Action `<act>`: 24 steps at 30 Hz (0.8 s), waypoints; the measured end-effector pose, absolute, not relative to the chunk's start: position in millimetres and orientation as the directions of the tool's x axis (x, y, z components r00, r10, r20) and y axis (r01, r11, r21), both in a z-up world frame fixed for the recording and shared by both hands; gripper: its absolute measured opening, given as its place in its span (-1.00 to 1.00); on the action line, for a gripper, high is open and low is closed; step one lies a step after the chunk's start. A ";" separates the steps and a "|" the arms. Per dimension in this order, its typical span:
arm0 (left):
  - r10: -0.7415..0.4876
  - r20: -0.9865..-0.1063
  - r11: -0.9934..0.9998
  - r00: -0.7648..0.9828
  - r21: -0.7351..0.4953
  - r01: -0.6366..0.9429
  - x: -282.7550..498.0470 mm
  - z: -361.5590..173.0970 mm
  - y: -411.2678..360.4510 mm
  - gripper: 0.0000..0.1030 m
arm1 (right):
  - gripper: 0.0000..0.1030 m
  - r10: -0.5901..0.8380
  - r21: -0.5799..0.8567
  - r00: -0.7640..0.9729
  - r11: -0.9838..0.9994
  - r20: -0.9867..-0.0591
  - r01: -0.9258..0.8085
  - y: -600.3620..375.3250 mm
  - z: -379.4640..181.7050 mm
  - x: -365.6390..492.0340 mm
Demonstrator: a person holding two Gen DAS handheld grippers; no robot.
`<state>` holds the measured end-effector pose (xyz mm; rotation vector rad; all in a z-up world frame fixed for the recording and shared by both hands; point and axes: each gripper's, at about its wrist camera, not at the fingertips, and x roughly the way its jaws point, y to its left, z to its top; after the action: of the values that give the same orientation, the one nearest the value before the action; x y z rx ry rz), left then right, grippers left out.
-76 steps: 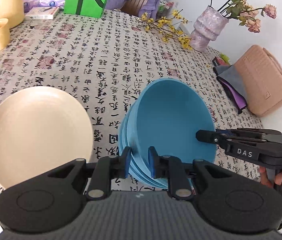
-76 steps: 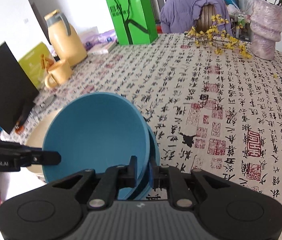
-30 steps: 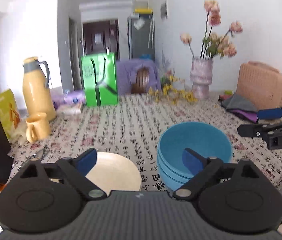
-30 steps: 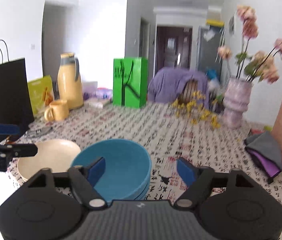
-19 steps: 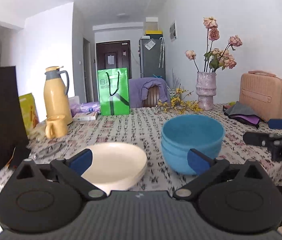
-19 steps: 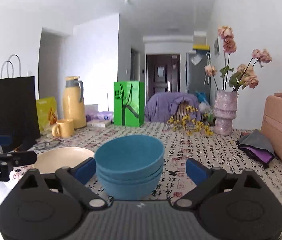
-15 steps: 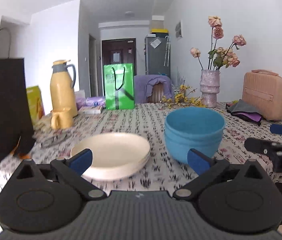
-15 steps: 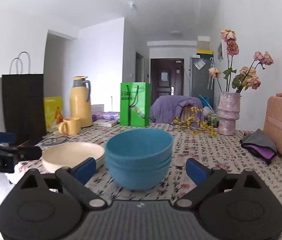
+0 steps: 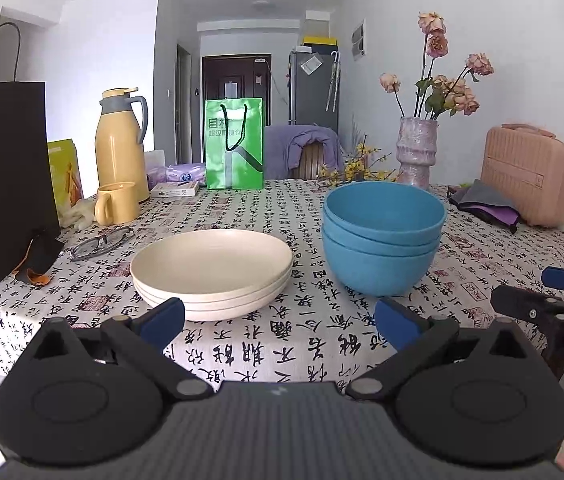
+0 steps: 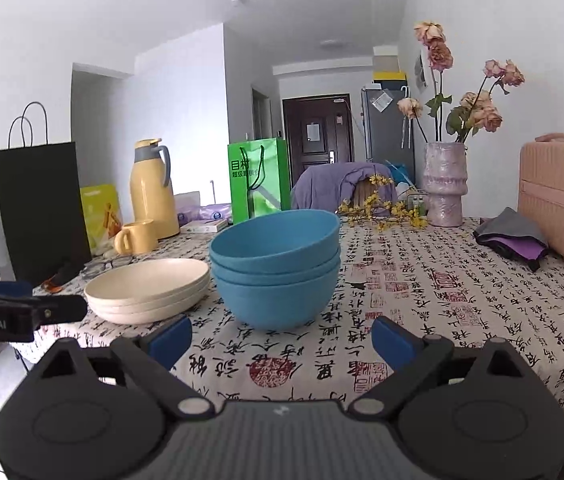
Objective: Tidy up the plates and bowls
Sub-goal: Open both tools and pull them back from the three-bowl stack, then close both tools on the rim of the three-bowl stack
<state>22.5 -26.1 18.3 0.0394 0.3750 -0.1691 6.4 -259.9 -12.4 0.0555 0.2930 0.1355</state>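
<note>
With both stacks set on the tablecloth [image 9: 282,344] | left gripper [image 9: 278,322] and right gripper [image 10: 280,338]: jaws just opened, spread wide, empty | blue bowls [image 9: 382,236] nested beside cream plates [image 9: 212,270], mouths upward, round, no long axis | advice: withdraw level, clear of rims.

Each tool [image 9: 278,322] is matte black plastic with blue fingertip pads [image 9: 162,317], round silver pivot screws and white lettering.
</note>
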 end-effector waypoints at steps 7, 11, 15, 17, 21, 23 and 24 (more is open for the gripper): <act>-0.173 -0.371 0.981 0.912 0.013 0.192 32.0 20.1 -33.1 1.00 | 0.88 0.129 0.084 0.950 0.990 -0.285 -0.109 -265.1 -13.9 10.5; -0.178 -0.380 0.981 0.908 0.009 0.196 41.1 20.5 -36.0 1.00 | 0.88 0.128 0.087 0.949 0.990 -0.288 -0.107 -266.7 -13.6 16.6; -0.190 -0.402 0.979 0.895 -0.013 0.202 54.6 21.4 -38.9 1.00 | 0.88 0.127 0.095 0.944 0.990 -0.305 -0.102 -267.7 -13.1 27.5; -0.192 -0.412 0.979 0.891 -0.022 0.201 62.7 24.0 -40.5 1.00 | 0.88 0.133 0.103 0.941 0.989 -0.310 -0.106 -271.0 -10.8 34.0; -0.229 -0.410 0.972 0.883 -0.047 0.230 81.5 36.3 -44.4 1.00 | 0.88 0.156 0.156 0.938 0.981 -0.311 -0.112 -282.2 0.3 52.1; -0.252 -0.418 0.967 0.873 -0.073 0.244 95.4 43.5 -46.6 1.00 | 0.88 0.142 0.168 0.932 0.982 -0.332 -0.090 -288.0 7.1 66.4; -0.267 -0.421 0.963 0.867 -0.091 0.253 103.2 46.3 -47.3 1.00 | 0.88 0.134 0.168 0.928 0.983 -0.347 -0.079 -290.3 10.3 74.9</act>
<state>103.2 -47.3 46.3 -0.0329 0.4449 -0.2720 74.9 -290.3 10.3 0.1528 0.3654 0.1093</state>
